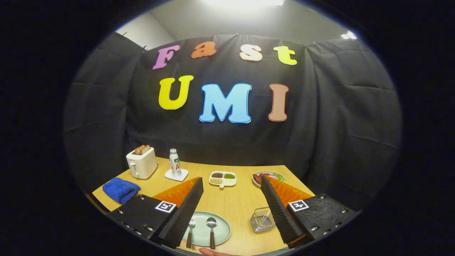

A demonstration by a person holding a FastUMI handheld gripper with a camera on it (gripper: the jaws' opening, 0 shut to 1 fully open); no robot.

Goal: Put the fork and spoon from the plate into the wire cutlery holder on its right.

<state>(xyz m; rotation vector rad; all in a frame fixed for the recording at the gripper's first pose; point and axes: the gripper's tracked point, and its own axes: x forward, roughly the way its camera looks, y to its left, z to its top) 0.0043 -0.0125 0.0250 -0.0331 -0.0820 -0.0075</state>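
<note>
Silver fork [191, 231] and spoon [211, 231] with dark handles lying side by side on a pale green plate [222, 233] between the fingers, gripper [231, 206] spread wide and empty above them, wire cutlery holder [262, 219] just inside the right finger, wooden table [234, 202] beneath.

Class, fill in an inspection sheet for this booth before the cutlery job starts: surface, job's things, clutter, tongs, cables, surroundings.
Surface: wooden table, bare between the tongs' fingers.
Job's things: fork and spoon lie side by side on the green plate; wire cutlery holder to its right holds nothing.
Clutter: toaster with toast, bottle on a coaster, blue cloth, divided dish of beans, plate of food at the far side.
Tongs: open wide above the table, gripping nothing.
Cables: nothing seen.
Surroundings: black cloth wall; a fingertip at the near edge.
</note>
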